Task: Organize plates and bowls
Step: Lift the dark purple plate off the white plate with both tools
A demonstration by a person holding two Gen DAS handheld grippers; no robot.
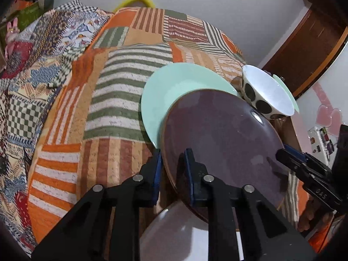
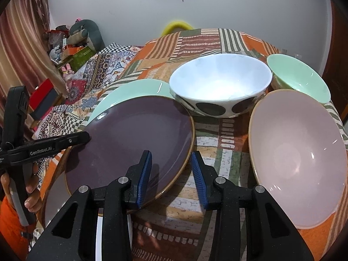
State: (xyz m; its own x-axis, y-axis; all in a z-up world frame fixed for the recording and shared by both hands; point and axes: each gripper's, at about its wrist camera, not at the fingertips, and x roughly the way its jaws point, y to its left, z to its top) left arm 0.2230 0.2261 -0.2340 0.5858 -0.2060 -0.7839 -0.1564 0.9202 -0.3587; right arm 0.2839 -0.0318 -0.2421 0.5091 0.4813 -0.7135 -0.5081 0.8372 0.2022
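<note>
A dark purple plate [image 1: 217, 141] [image 2: 134, 134] is tilted, its far rim over a mint plate [image 1: 169, 91] [image 2: 134, 89]. My left gripper [image 1: 173, 163] is shut on the purple plate's near-left rim, one pad on each face. It shows at the left of the right wrist view [image 2: 86, 136]. My right gripper [image 2: 171, 167] has the plate's right rim between its blue pads and looks clamped on it, as the left wrist view [image 1: 282, 152] also suggests. A white bowl with dark spots [image 2: 219, 87] [image 1: 265, 91], a mint bowl [image 2: 300, 80] and a pink bowl [image 2: 300, 156] stand to the right.
A patchwork cloth covers the table [image 1: 119, 87] [image 2: 217, 152]. A pale grey plate [image 1: 174, 228] [image 2: 52, 195] lies under the purple plate's near edge. A person's hand [image 2: 32, 195] holds the left gripper. Boxes and toys [image 2: 71, 43] crowd the far left, and a wooden door [image 1: 304, 50] is at the right.
</note>
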